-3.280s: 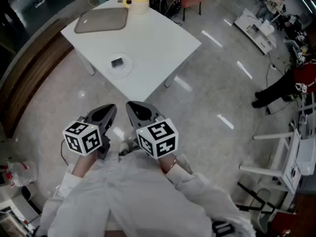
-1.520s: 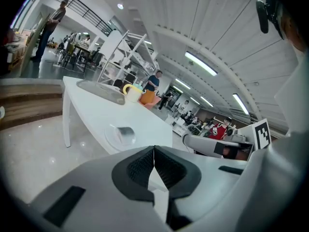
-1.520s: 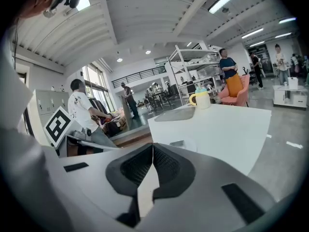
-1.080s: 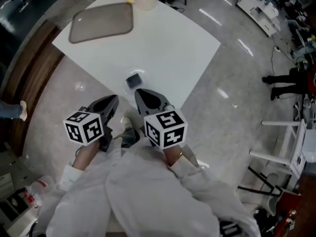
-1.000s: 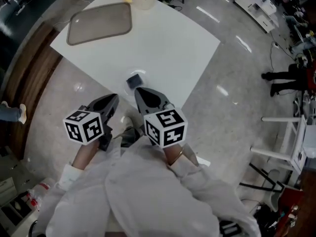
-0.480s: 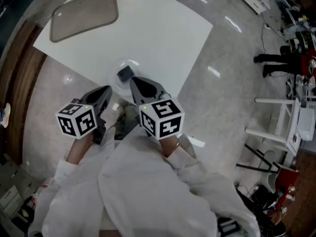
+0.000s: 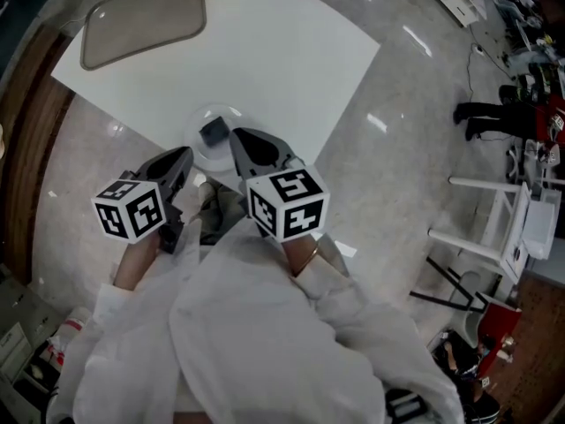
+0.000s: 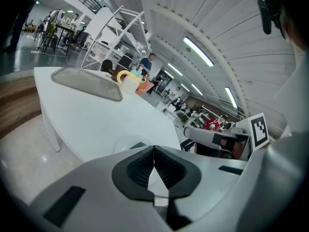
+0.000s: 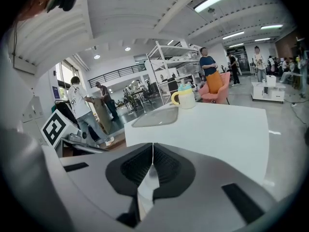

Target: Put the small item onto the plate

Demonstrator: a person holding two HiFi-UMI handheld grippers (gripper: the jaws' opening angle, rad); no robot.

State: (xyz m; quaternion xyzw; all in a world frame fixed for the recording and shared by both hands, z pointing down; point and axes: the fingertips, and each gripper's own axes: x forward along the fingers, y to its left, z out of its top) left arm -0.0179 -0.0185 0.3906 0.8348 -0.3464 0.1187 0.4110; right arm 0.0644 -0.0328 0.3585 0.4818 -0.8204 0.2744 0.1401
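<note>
Fingers (image 7: 258, 150) together; small item (image 7: 213, 132) on plate (image 7: 196, 141), just ahead.

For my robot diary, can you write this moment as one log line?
left gripper: shut, empty | right gripper: shut, empty | small item: lying on plate | plate: near table edge

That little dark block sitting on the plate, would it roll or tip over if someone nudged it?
It would probably not roll: the small dark block looks boxy and lies low on the plate. It is small, so likely light, and a nudge might slide it across the smooth-looking plate. Its material is too small to tell.
</note>
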